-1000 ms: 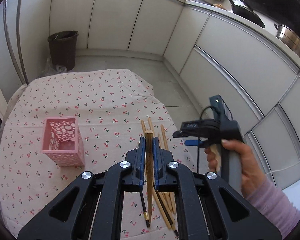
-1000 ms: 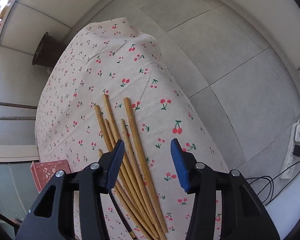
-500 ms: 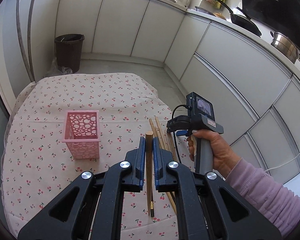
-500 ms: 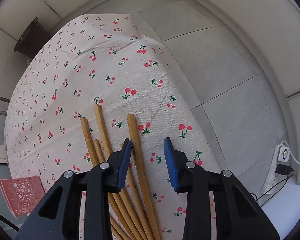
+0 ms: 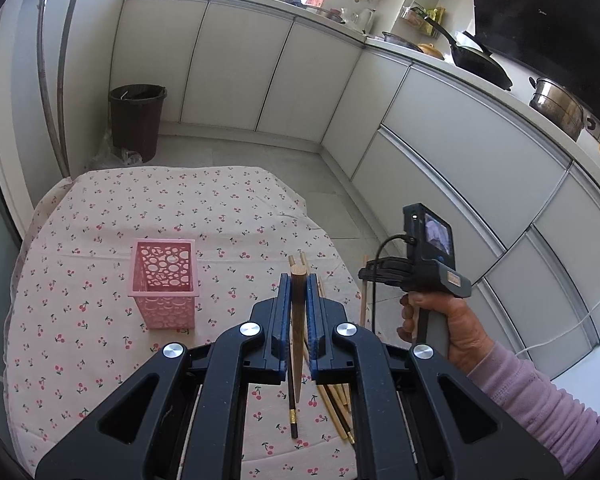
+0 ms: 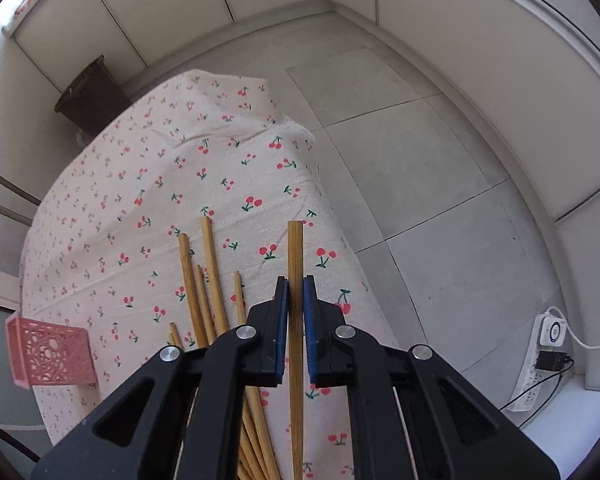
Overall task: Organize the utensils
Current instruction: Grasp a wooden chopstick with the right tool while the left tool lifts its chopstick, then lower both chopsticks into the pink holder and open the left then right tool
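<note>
Right wrist view: a pale chopstick (image 6: pixel 295 264) stands pinched between the right gripper (image 6: pixel 295 300), whose jaws have just been closing and now press on it, its top end raised above the cloth. Just left of it, the loose chopsticks (image 6: pixel 204 276) lie in a fan on the cherry-print table (image 6: pixel 148 184). Left wrist view shows the left gripper (image 5: pixel 299 300) with jaws clamped tight on a darker chopstick (image 5: pixel 298 332), its narrow end hanging above the table. A pink basket (image 5: pixel 164 280) stands upright left of it, apart from the pile. A hand (image 5: pixel 452 328) in a lilac sleeve (image 5: pixel 540 404) holds the right gripper's handle.
</note>
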{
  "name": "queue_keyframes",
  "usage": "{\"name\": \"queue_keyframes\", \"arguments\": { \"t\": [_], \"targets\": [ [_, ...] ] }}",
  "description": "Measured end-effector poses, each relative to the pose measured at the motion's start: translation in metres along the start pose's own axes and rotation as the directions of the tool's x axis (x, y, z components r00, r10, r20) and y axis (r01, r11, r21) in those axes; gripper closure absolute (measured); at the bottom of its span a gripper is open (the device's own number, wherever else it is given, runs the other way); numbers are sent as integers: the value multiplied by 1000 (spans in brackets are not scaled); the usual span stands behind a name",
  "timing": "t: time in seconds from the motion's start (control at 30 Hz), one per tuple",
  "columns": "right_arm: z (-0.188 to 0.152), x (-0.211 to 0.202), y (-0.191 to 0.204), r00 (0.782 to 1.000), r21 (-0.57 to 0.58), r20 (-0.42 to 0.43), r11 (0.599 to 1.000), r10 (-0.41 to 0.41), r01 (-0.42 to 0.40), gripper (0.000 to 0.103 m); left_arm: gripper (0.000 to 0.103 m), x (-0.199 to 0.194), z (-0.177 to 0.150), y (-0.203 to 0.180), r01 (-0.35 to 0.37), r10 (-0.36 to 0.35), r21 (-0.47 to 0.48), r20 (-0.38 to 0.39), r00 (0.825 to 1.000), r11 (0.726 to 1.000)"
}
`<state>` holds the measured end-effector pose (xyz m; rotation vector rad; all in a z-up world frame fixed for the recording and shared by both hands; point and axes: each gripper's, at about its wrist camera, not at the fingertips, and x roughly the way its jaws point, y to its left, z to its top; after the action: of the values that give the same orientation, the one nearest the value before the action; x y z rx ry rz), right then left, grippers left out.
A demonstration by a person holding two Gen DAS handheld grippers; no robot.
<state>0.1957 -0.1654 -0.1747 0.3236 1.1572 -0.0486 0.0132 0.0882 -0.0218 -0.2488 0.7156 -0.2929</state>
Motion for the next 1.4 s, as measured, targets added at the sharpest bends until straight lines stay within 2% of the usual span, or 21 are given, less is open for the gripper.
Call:
{"name": "queue_keyframes", "arguments": {
  "t": [0.2,0.33,0.5,0.67,0.83,0.93,1.0,1.1,1.13,1.2,1.27,1.4],
  "targets": [
    [-12,-75,-8,991,-32,112,997,77,-73,95,96,-19,7,-7,0,0,6,65,998,1000],
    [-17,-120,-8,972,-47,193,991,132,-125,95,96,-35,17,-1,-21,22,-10,122,992,1000],
    [-9,-172,7,924,-75,316,976,216,-203,95,96,-56,38,16,-60,71,-65,191,979,996],
    [9,-208,33,864,-95,385,945,325,-313,95,96,-79,65,36,-111,140,-118,275,951,987],
    [20,-227,67,816,-151,393,905,424,-398,95,96,-80,85,55,-181,221,-158,291,931,971],
    [17,-228,86,798,-183,377,882,471,-434,95,96,-70,88,70,-218,262,-180,282,923,959],
    [14,-228,98,794,-203,359,872,490,-446,95,96,-58,88,81,-228,274,-191,266,924,955],
    [7,-224,115,798,-228,331,863,504,-450,95,94,-34,85,98,-244,283,-197,202,937,950],
    [5,-223,119,801,-234,323,862,505,-449,95,93,-31,83,103,-257,295,-204,188,937,945],
    [0,-217,127,805,-243,305,859,508,-450,95,88,-37,81,109,-276,320,-227,185,929,934],
    [-2,-213,134,812,-253,294,861,503,-442,95,76,-48,79,112,-265,318,-249,208,925,932],
    [-8,-205,147,825,-269,275,863,494,-428,95,68,-72,71,110,-281,351,-274,257,900,920]
  ]
}}
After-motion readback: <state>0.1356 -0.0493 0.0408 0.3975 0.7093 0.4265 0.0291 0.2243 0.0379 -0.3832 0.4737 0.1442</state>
